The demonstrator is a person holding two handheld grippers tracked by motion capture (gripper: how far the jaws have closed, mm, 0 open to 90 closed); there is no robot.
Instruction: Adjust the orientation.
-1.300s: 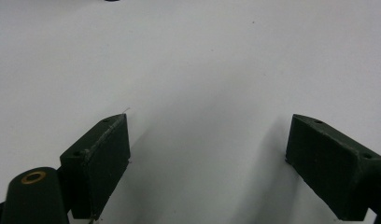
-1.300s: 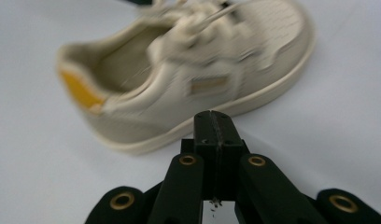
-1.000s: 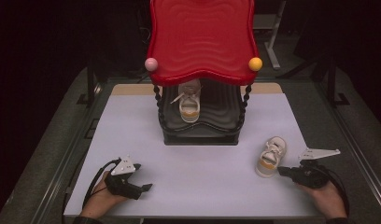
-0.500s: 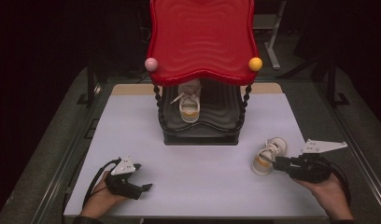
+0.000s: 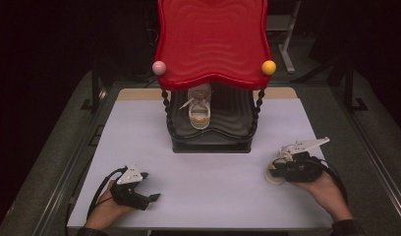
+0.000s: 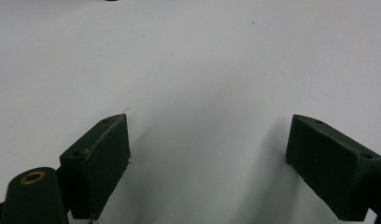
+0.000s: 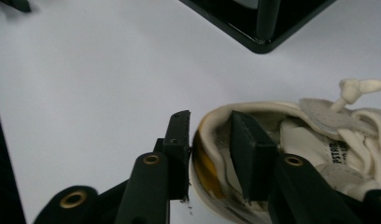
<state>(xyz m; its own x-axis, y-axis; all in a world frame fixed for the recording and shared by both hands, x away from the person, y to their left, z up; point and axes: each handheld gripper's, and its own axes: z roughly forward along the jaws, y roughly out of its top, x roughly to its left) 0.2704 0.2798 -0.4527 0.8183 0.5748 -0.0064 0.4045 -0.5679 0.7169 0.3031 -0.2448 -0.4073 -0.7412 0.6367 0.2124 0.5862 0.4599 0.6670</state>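
At the table's right, the right gripper (image 5: 276, 169), fingers clamped on the shoe's (image 7: 319, 154) heel, has dragged it nearer

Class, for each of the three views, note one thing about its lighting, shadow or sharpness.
High view: the white table is brightly lit while the surroundings fall into darkness. Left gripper view: soft shadows spread on the table beside the sharp open jaws. Right gripper view: the shoe is sharp, the shelf base slightly soft.
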